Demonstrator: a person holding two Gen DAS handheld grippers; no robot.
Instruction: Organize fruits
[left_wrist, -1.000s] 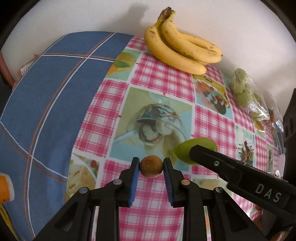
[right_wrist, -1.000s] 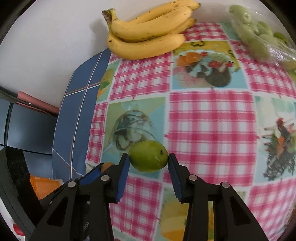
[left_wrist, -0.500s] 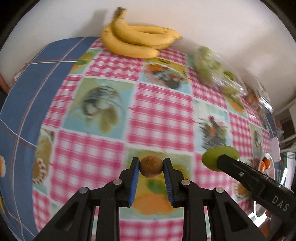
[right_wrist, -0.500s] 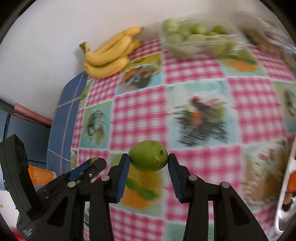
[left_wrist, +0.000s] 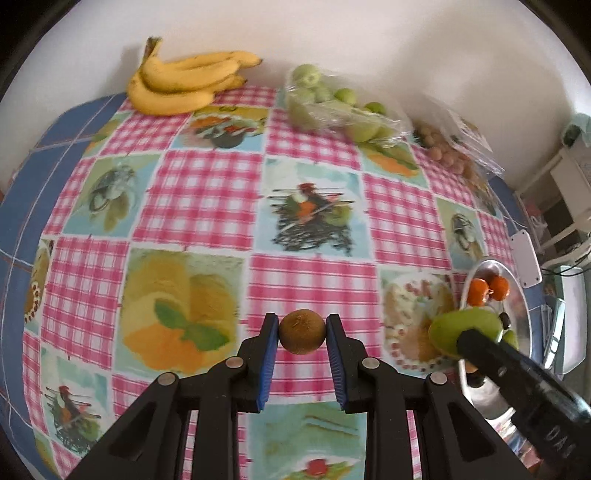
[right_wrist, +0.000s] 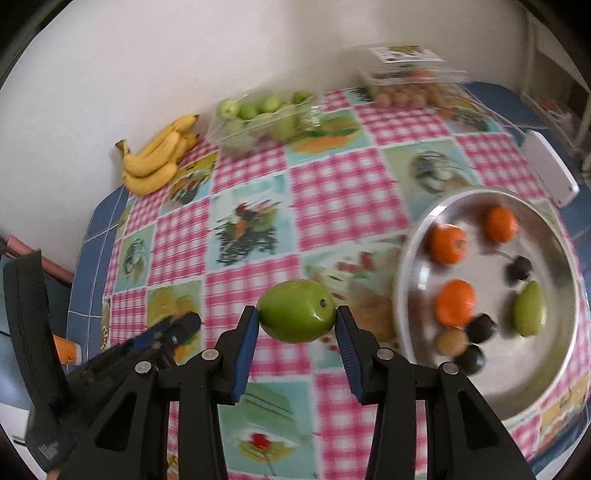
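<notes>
My left gripper (left_wrist: 302, 332) is shut on a brown kiwi (left_wrist: 302, 331) and holds it above the checked tablecloth. My right gripper (right_wrist: 296, 312) is shut on a green mango (right_wrist: 296, 310), held above the cloth just left of a round metal tray (right_wrist: 546, 373). The tray holds three oranges (right_wrist: 455, 302), a green mango (right_wrist: 529, 313), a kiwi and dark fruits. In the left wrist view the mango (left_wrist: 466, 329) and right gripper show at the lower right, in front of the tray (left_wrist: 521, 306).
A bunch of bananas (left_wrist: 181, 86) lies at the far edge by the wall. A clear bag of green fruits (left_wrist: 332, 107) and a pack of small brown fruits (left_wrist: 448, 153) lie further right. A white box (right_wrist: 550, 168) lies beyond the tray.
Both grippers have swung right across the table with their fruits still held. The metal tray has come into view on the right, close to the mango.
</notes>
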